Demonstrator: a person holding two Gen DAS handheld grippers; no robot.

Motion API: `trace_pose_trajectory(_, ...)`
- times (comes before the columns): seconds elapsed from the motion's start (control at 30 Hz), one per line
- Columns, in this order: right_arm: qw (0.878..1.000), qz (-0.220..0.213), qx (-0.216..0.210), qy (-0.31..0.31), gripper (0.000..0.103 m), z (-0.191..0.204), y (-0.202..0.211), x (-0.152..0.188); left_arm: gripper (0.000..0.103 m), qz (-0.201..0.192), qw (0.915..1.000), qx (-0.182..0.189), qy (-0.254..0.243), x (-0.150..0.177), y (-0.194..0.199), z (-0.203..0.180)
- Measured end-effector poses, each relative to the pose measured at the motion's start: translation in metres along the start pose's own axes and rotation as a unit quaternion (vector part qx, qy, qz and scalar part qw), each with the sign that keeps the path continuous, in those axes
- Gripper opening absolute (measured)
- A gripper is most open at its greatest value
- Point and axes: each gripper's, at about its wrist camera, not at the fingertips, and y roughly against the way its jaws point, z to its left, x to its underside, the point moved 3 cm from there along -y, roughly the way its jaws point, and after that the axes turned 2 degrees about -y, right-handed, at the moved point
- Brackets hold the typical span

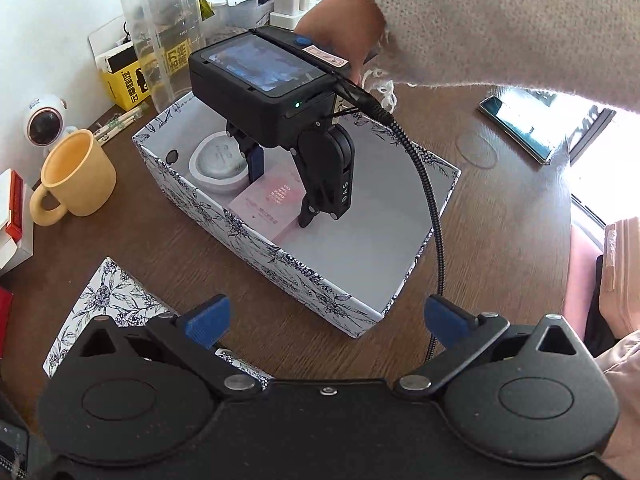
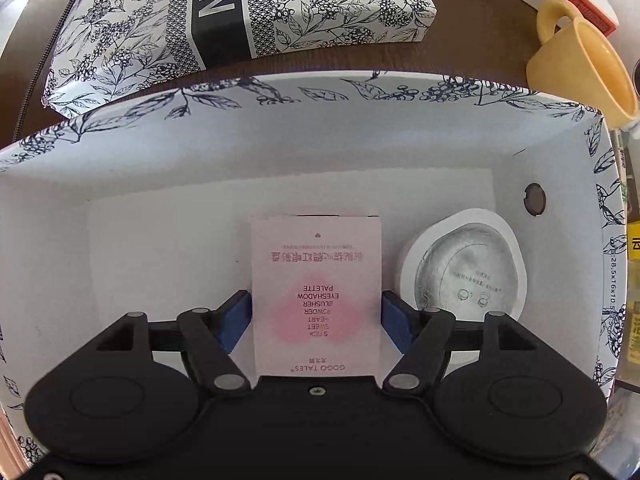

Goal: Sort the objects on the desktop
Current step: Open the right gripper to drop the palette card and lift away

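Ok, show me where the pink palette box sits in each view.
Left wrist: pink palette box left of centre, in the floral box, under the right gripper.
Right wrist: centre, between the blue fingers.
Shared landmark: the round white container beside it.

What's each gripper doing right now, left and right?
Left gripper: open, holding nothing, above the table.
Right gripper: shut on the pink palette box, inside the floral box.

Two hand-held grippers, one floral box (image 1: 224, 216), one lid (image 2: 240, 12), one pink palette (image 2: 316, 292), one yellow mug (image 1: 76, 176), one phone (image 1: 520, 122)
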Motion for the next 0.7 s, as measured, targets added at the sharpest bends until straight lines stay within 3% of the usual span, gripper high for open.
trace_pose_trajectory(0.27, 0.999, -0.027, -0.001, -0.045, 0.098, 0.014, 0.031, 0.003, 0.103, -0.008, 0.9997, -0.022, 0.006, -0.006, 0.007, -0.014)
trace_pose_trajectory(0.43, 0.996, -0.062, 0.029, -0.062, 0.100, 0.032, 0.068, 0.010, 0.103, -0.012, 0.9991, -0.039, 0.013, -0.005, 0.018, -0.032)
trace_pose_trajectory(0.57, 0.988, -0.113, 0.051, -0.093, 0.100, 0.039, 0.110, 0.011, 0.103, -0.017, 0.9980, -0.059, 0.016, 0.000, 0.032, -0.052)
trace_pose_trajectory(0.7, 0.972, -0.184, 0.075, -0.127, 0.101, 0.067, 0.156, 0.022, 0.103, -0.028, 0.9959, -0.083, 0.022, 0.009, 0.051, -0.077)
